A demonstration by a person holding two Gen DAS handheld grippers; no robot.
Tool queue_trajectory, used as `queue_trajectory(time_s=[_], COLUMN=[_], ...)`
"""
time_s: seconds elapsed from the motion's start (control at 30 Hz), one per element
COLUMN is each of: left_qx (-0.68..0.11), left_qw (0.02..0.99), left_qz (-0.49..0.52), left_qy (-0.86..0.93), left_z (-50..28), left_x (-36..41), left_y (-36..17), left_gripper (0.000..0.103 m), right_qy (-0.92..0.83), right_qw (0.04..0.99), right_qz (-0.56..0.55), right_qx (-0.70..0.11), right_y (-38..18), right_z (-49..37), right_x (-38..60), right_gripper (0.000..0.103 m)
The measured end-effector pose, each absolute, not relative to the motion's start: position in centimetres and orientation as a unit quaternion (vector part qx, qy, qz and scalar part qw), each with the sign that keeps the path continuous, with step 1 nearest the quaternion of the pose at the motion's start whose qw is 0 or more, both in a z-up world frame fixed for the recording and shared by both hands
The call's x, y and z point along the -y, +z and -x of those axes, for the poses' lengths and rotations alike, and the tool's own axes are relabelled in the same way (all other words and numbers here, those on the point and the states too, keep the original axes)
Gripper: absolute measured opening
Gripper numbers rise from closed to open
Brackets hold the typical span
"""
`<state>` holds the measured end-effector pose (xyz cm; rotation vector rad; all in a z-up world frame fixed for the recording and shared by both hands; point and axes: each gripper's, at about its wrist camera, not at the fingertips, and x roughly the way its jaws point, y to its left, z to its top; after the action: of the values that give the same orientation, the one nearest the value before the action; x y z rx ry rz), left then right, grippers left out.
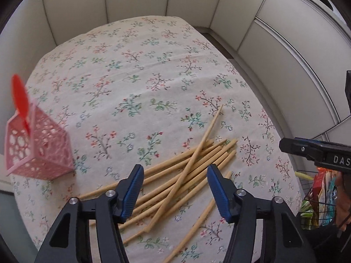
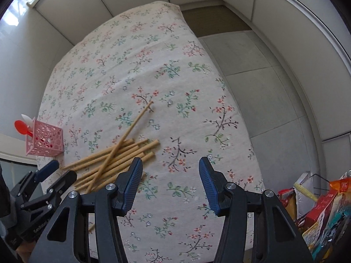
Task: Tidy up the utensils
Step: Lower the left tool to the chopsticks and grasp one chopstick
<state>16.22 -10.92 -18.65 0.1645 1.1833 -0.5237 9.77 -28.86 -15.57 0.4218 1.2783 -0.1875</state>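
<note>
Wooden chopsticks (image 1: 193, 173) lay in a messy pile on the flowery tablecloth (image 1: 136, 70), one stick crossing the rest. My left gripper (image 1: 174, 189) hung over the pile, half open, holding nothing. My right gripper (image 2: 170, 185) was half open over bare cloth, right of the pile. The pink basket (image 1: 41, 151) sat far left with a red spoon (image 1: 20, 100) inside.

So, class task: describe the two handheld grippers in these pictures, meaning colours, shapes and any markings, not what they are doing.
Both the left gripper and right gripper share one design: matte black angular plastic frames with triangular cut-outs, silver round bolt heads at the pivots, and two blue ribbed finger pads. White lettering marks the body, partly readable as "DAS". No cables show. What the person wears cannot be made out.
</note>
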Motion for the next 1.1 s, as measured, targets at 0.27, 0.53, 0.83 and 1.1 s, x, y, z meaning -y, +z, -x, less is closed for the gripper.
queue_trajectory(time_s=[0.27, 0.53, 0.83, 1.1], left_qx=[-0.561, -0.555, -0.541, -0.524], left_qw=[0.776, 0.775, 0.791, 0.81], left_qz=[-0.108, -0.132, -0.129, -0.105], left_qy=[-0.269, -0.27, -0.255, -0.241], left_z=[-19.5, -21.1, -20.8, -18.5], left_x=[16.8, 20.2, 18.7, 14.1], left_y=[-22.3, -23.5, -22.3, -18.1], left_gripper=[0.031, 0.022, 0.005, 0.005], right_qy=[-0.078, -0.081, -0.069, -0.053], right_qw=[0.749, 0.744, 0.742, 0.743], right_qz=[-0.196, -0.193, -0.19, -0.201], right_qx=[-0.629, -0.634, -0.639, -0.636], right_y=[-17.8, -18.3, -18.6, -18.6], right_z=[-9.5, -9.5, -10.4, -11.1], right_x=[30.4, 31.1, 30.3, 28.9], right_gripper=[0.056, 0.056, 0.056, 0.056])
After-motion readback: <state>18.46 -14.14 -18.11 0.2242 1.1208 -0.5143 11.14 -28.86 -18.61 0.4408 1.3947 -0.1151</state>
